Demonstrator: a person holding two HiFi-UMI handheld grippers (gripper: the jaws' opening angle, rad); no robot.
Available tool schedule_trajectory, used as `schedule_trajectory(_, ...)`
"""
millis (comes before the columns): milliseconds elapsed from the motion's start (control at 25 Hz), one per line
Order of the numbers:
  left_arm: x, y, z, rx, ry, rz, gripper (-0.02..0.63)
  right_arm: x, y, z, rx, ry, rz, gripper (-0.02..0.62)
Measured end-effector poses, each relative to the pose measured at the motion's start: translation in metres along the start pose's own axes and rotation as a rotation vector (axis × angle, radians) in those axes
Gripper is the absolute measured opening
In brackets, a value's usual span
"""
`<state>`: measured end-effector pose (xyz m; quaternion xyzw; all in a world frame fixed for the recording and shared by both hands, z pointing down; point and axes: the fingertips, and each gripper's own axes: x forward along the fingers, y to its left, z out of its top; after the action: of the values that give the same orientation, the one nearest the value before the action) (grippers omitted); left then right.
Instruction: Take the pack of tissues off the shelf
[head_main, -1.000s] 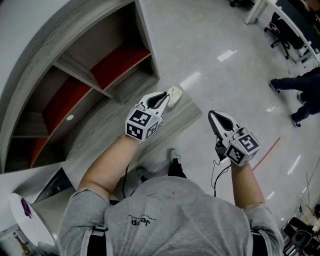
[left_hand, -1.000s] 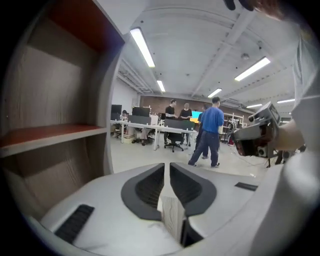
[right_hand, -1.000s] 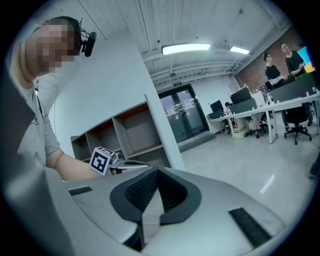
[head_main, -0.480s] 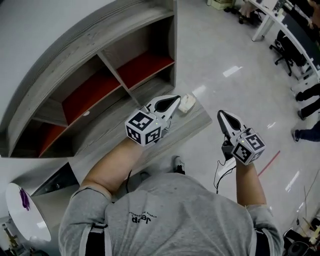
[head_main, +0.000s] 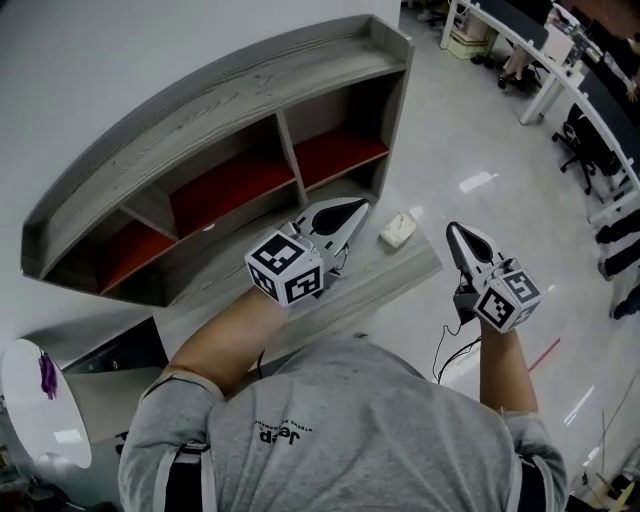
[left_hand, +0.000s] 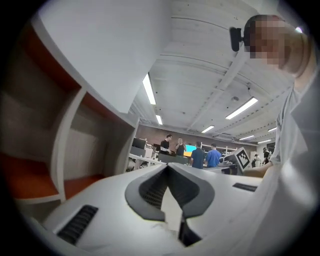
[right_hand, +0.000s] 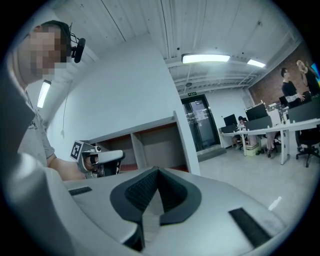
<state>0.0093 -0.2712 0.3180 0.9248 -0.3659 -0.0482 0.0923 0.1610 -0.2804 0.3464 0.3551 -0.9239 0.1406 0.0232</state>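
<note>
**Pack lies between two shut claws**

The pack (head_main: 397, 229) rests on the shelf's (head_main: 380, 275) lower ledge, right of centre. The left claw (head_main: 358, 206), shut and empty, has its tip just to the pack's upper left. The right claw (head_main: 453, 231), also shut and empty, is to its right. The left looks slightly nearer.

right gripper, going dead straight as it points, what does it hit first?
Probably the shelf, at its right-end compartment; depth is unclear. The right gripper is shut and empty; the pack of tissues sits off that line.
</note>
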Motion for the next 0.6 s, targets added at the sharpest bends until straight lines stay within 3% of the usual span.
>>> schedule_trajectory(280, -0.088, 0.017, 0.047, 0.053, -0.052, 0.128, 0.011, 0.051, 0.066, 0.03, -0.044, -0.021, 0.156, 0.021)
schedule_trajectory(600, -0.209, 0.038, 0.067, 0.077, -0.1, 0.339, 0.011, 0.111, 0.158, 0.036, -0.065, 0.004, 0.374, 0.02)
